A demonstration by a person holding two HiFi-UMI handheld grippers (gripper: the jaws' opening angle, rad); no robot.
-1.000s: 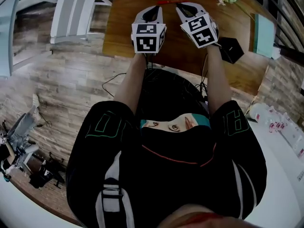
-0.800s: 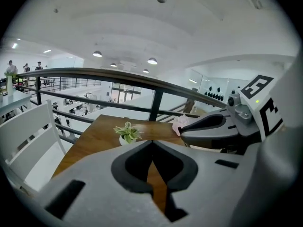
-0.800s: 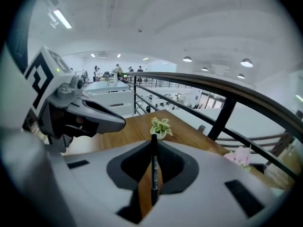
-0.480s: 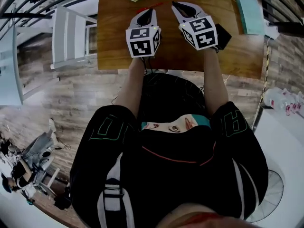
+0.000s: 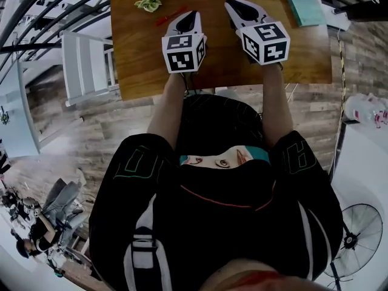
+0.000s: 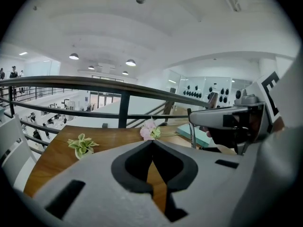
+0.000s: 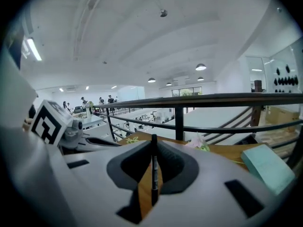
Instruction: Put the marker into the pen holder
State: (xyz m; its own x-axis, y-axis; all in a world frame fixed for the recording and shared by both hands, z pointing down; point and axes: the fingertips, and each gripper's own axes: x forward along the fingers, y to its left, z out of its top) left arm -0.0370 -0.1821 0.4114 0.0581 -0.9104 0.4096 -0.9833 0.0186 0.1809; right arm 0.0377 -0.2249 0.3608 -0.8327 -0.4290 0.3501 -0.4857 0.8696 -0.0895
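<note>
Black marker (image 7: 154,174) stands upright, clamped in the right tool's (image 7: 153,140) jaws, over the wooden bench (image 5: 139,59). Left tool (image 6: 152,143): jaws together, nothing between them. Red pen (image 5: 171,16) lies on the bench near it.

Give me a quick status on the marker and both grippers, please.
Left gripper shut, empty. Right gripper shut on the marker, held upright over the table. Pen holder not made out in any view.
</note>
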